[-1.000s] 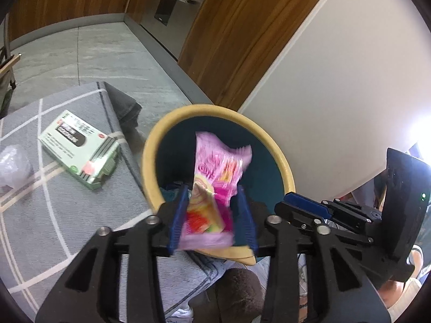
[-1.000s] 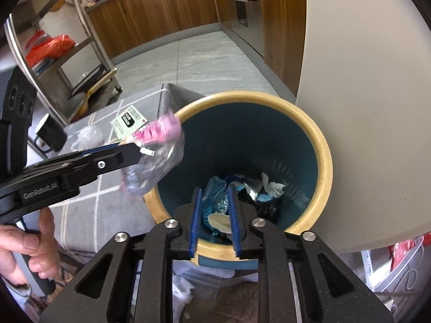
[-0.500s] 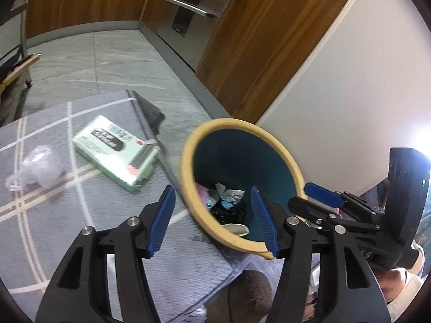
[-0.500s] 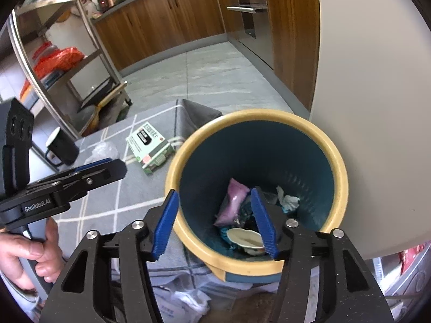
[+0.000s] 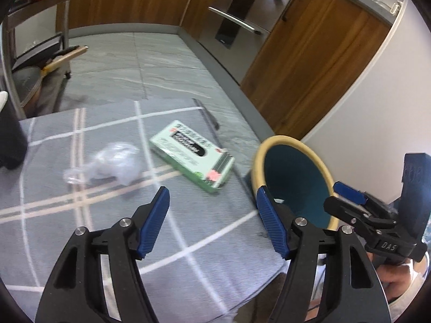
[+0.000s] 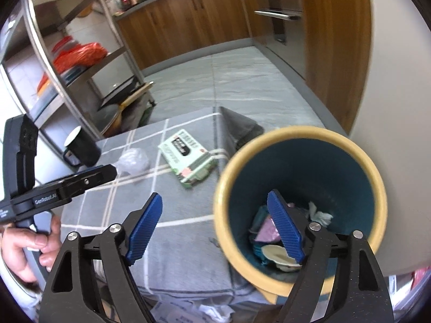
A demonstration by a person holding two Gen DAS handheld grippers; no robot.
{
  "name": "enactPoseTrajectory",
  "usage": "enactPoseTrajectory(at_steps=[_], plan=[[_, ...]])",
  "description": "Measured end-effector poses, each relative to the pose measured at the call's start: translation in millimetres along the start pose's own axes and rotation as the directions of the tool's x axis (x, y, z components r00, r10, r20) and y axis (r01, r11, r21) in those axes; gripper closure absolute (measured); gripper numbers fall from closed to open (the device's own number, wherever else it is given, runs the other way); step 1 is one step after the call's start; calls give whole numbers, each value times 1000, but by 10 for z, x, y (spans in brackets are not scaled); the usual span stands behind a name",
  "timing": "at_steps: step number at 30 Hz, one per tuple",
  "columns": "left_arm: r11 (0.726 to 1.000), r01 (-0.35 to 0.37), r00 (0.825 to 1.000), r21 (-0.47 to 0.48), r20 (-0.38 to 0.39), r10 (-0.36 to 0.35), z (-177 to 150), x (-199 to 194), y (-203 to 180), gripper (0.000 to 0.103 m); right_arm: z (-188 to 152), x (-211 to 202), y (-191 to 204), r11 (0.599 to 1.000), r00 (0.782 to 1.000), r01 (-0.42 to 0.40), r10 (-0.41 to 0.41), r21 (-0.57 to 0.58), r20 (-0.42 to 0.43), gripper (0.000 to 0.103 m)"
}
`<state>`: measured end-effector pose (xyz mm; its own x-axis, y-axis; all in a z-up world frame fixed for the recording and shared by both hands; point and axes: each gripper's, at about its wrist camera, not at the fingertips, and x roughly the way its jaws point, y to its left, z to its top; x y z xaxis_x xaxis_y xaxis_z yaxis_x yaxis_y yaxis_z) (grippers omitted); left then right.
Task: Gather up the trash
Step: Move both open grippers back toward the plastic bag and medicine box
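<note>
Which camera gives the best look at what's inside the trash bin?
The right wrist view: it looks down into the bin, showing the pink wrapper and crumpled tissue at the bottom. The left wrist view sees the bin side-on, mostly its teal wall.

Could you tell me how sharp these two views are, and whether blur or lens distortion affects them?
Left wrist view: motion blur smears the crumpled plastic bag and the green box, while the left gripper stays crisp; fisheye bends the cabinets. Right wrist view: the bin rim is blurred, the right gripper sharp, and the metal rack bows strongly at the edge.
</note>
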<state>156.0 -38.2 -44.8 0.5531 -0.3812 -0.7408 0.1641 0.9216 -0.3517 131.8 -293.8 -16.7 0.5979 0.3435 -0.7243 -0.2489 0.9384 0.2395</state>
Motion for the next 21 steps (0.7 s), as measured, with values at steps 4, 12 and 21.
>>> enactPoseTrajectory(at_steps=[4, 12, 21], plan=[[999, -37, 999, 1, -5, 37, 57, -100, 191, 36, 95, 74, 158, 998, 1000, -20, 20, -54, -8, 16], [991, -127, 991, 51, -37, 129, 242, -105, 531, 32, 317, 337, 450, 985, 998, -43, 34, -169, -55, 10], [977, -145, 981, 154, -105, 162, 370, 274, 687, 32, 506, 853, 644, 952, 990, -54, 12, -302, -137, 9]])
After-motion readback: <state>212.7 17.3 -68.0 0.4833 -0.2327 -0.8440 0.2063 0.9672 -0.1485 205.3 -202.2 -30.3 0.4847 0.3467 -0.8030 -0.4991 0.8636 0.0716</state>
